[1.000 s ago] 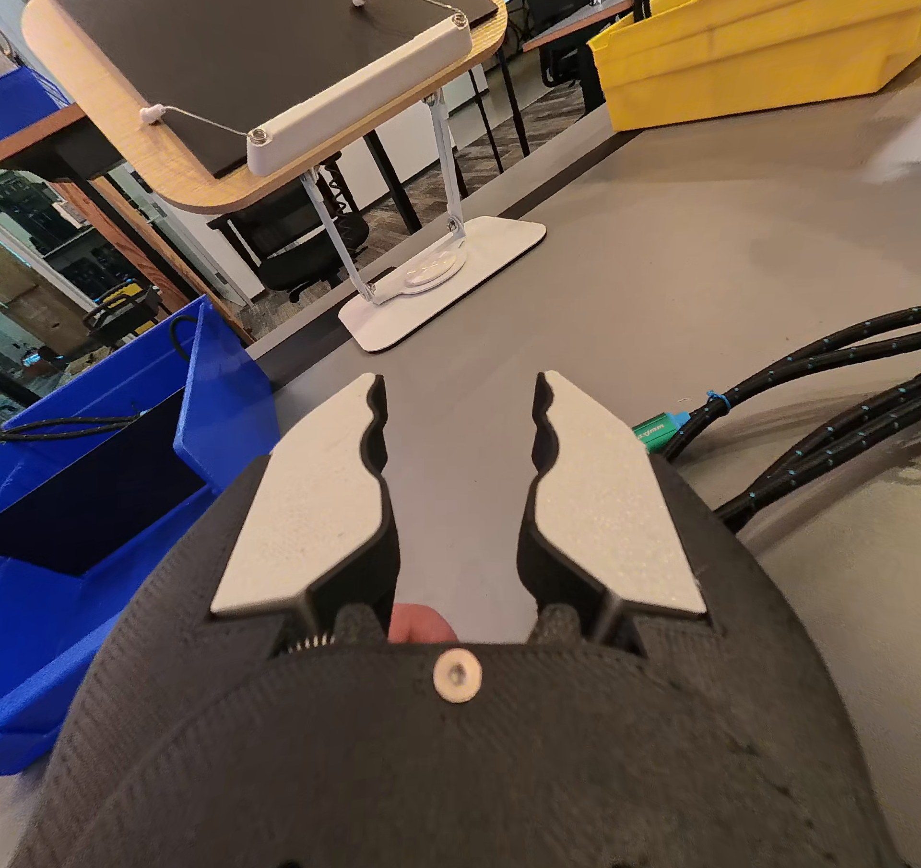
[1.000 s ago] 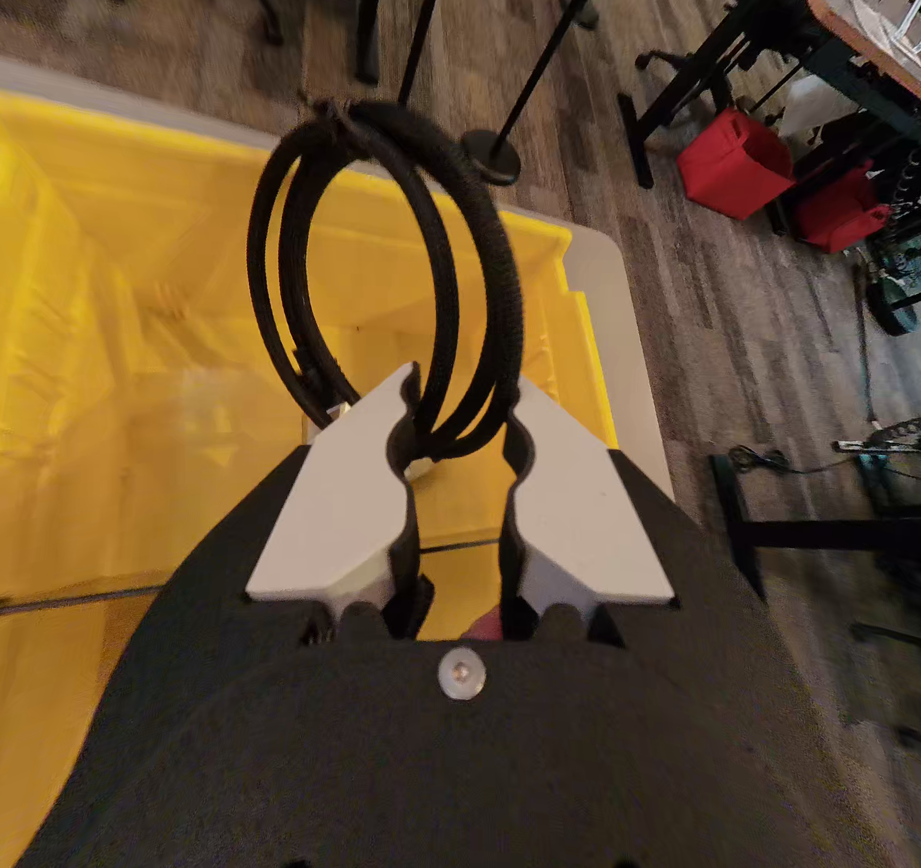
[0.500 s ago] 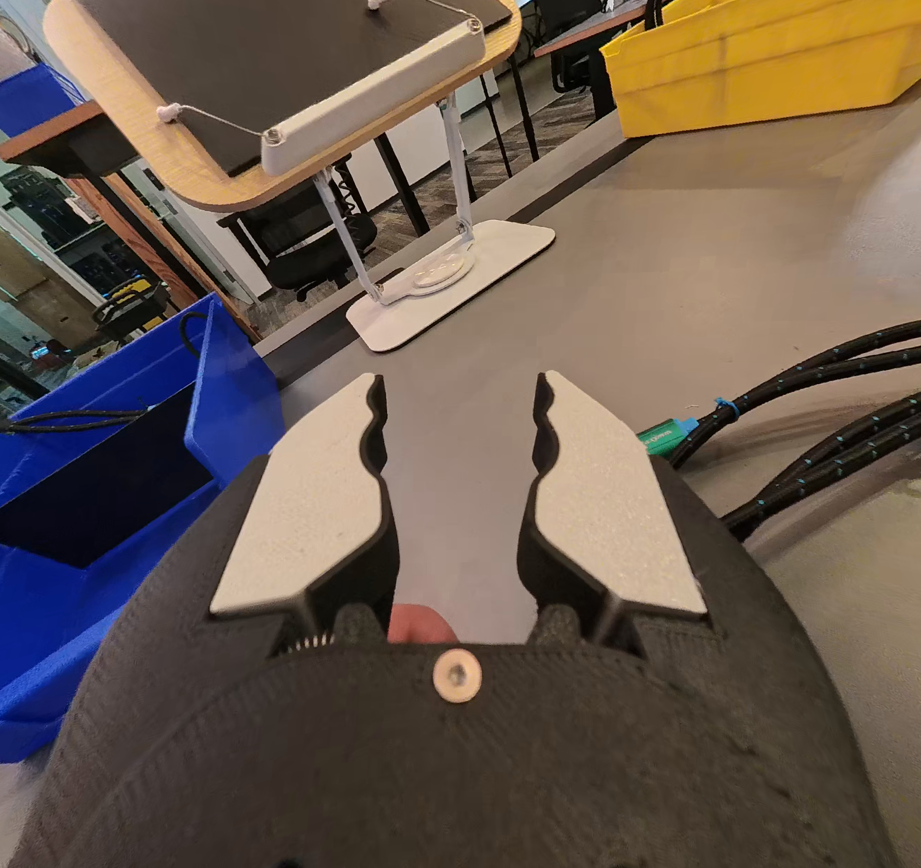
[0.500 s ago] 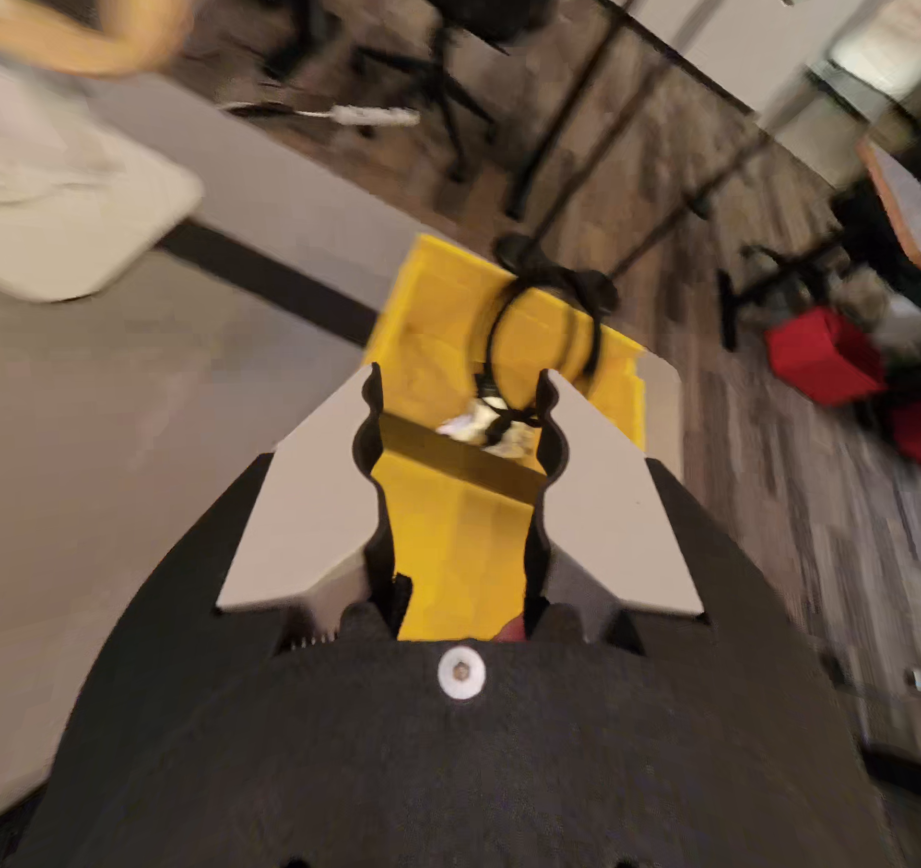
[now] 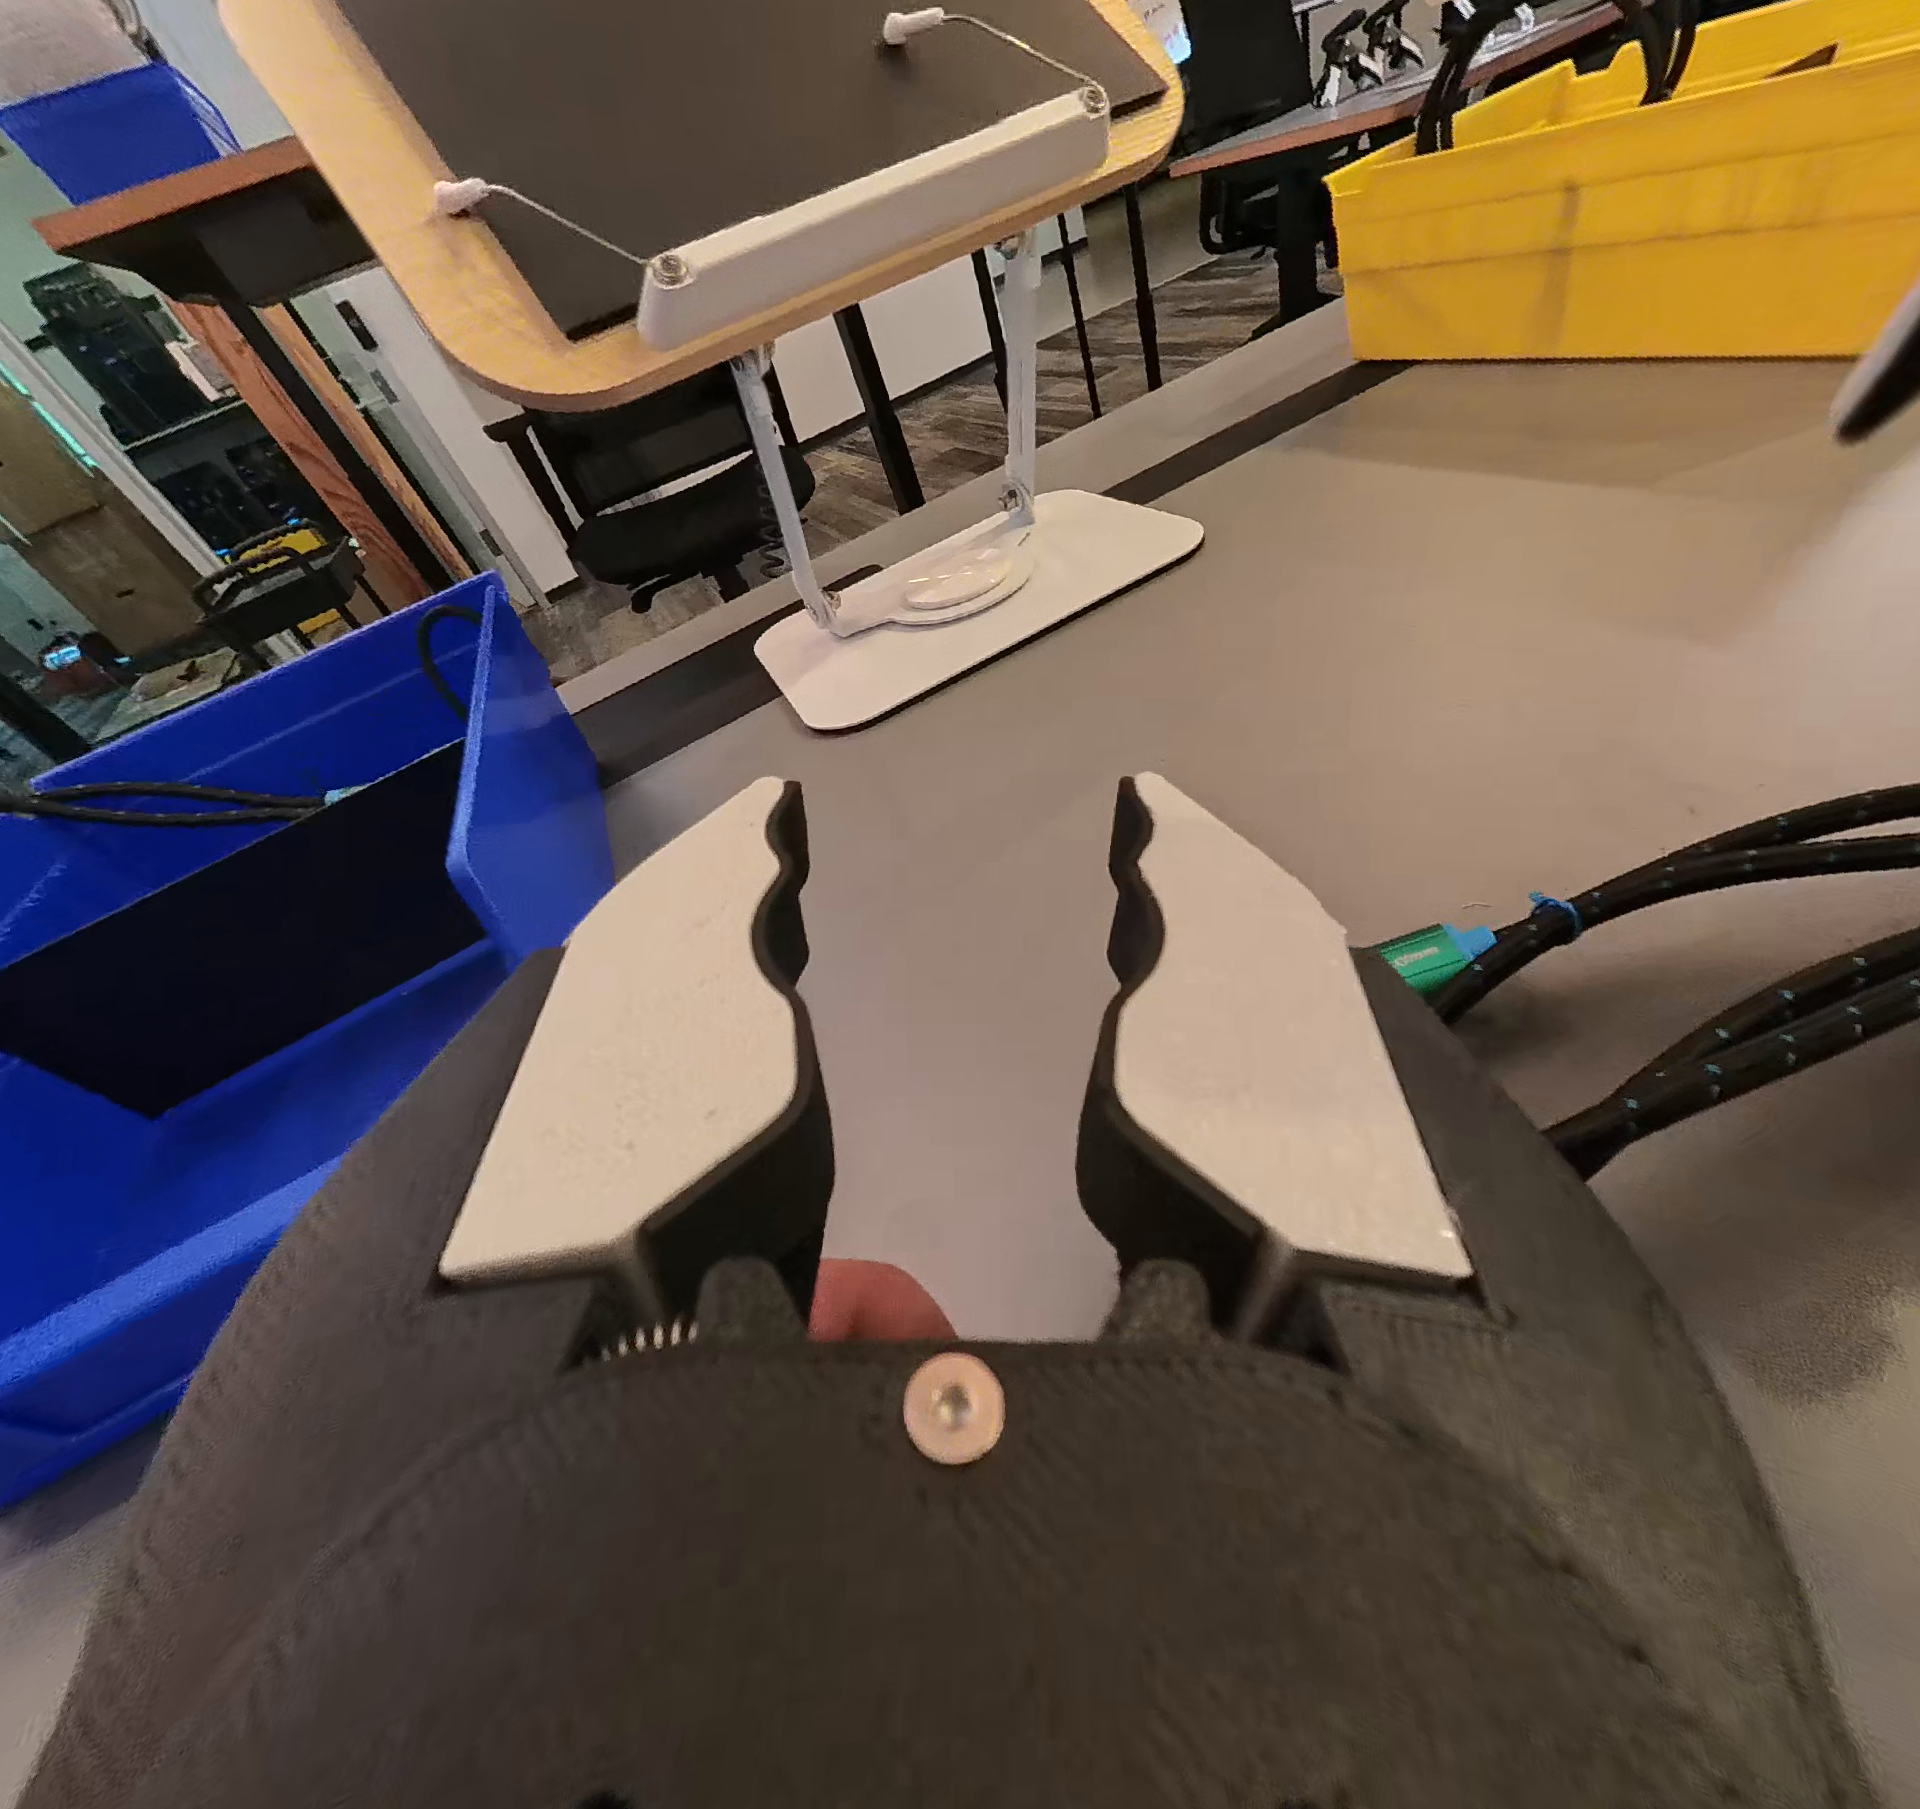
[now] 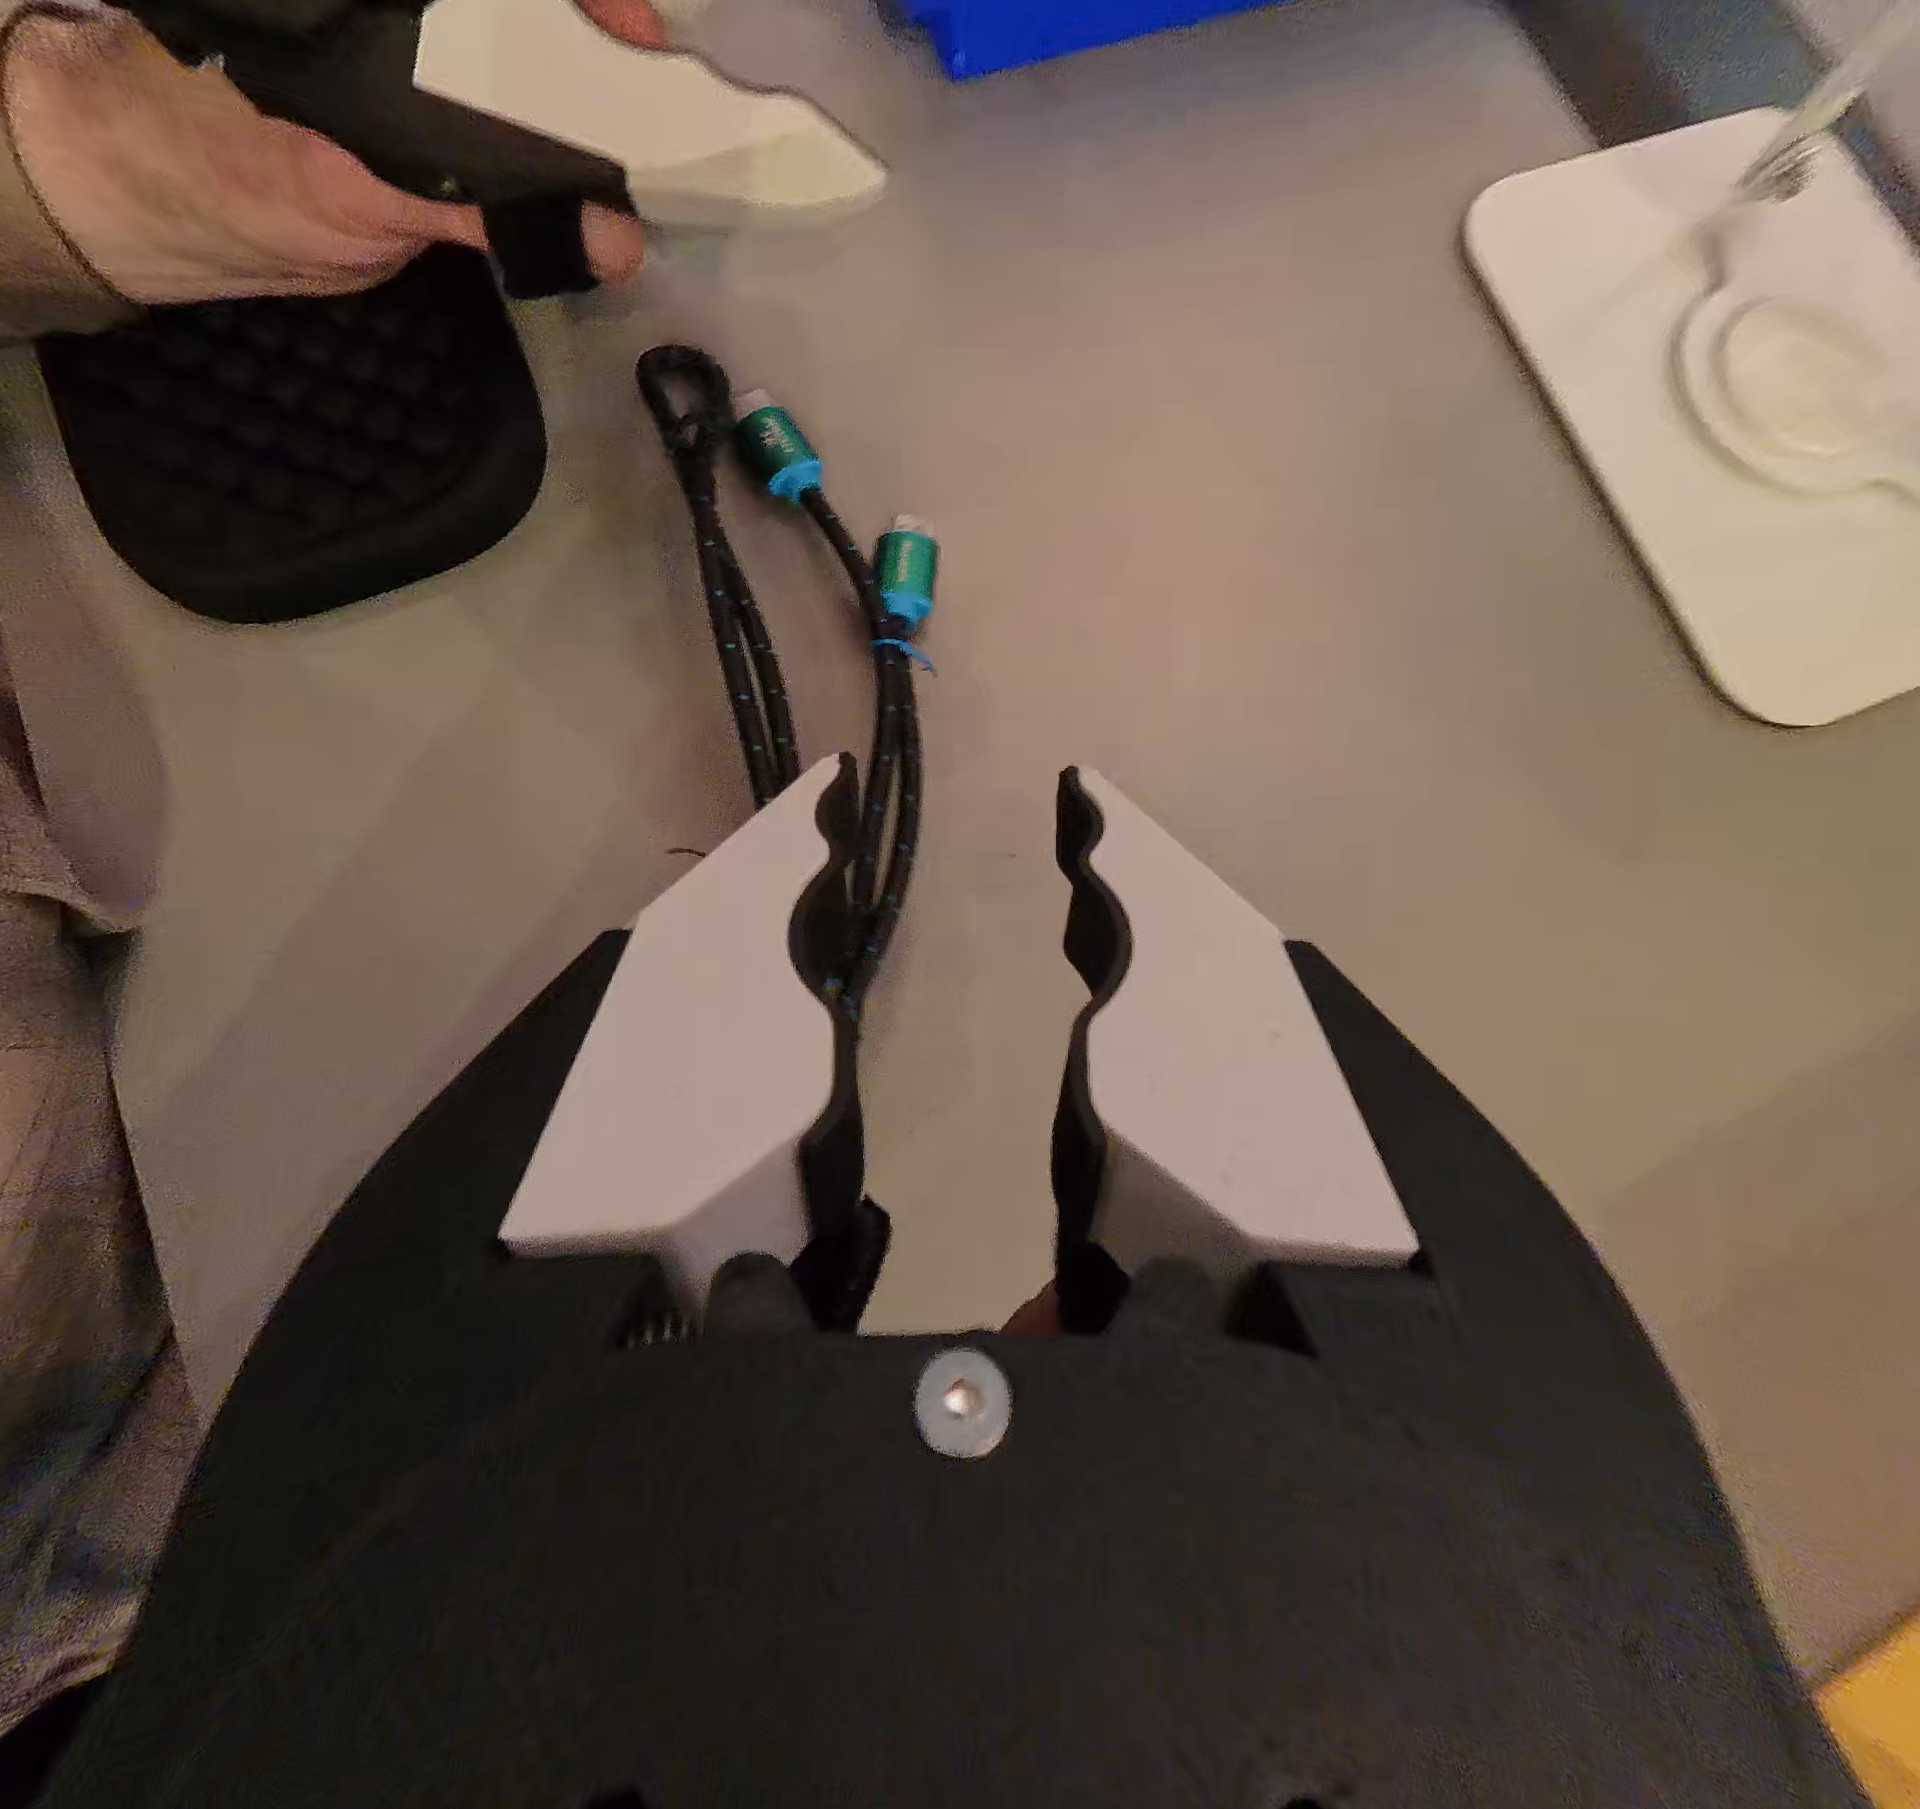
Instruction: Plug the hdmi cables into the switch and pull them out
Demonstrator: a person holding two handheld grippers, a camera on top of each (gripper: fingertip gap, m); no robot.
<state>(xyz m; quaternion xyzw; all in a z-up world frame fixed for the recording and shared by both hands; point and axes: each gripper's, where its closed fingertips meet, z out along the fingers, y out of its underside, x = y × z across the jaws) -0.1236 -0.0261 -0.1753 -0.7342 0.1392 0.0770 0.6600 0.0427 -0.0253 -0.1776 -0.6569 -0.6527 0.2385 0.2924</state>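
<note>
Black braided cables (image 6: pixel 891 720) with green plugs (image 6: pixel 906 570) lie mid-bench, and my right gripper (image 6: pixel 954 783) hangs spread wide over them, gripping nothing. My left gripper (image 5: pixel 956 803) gapes empty too, blue bin (image 5: pixel 312 876) at the bench's left edge.

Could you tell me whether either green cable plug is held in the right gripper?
No, both green plugs lie on the grey table, ahead of the open right gripper.

Cables (image 6: pixel 894 741) lie on the table (image 6: pixel 1247 616), a stand (image 5: pixel 977 596) beyond them, a bin (image 5: pixel 260 928) to its left and another bin (image 5: pixel 1621 242) to its right.
</note>
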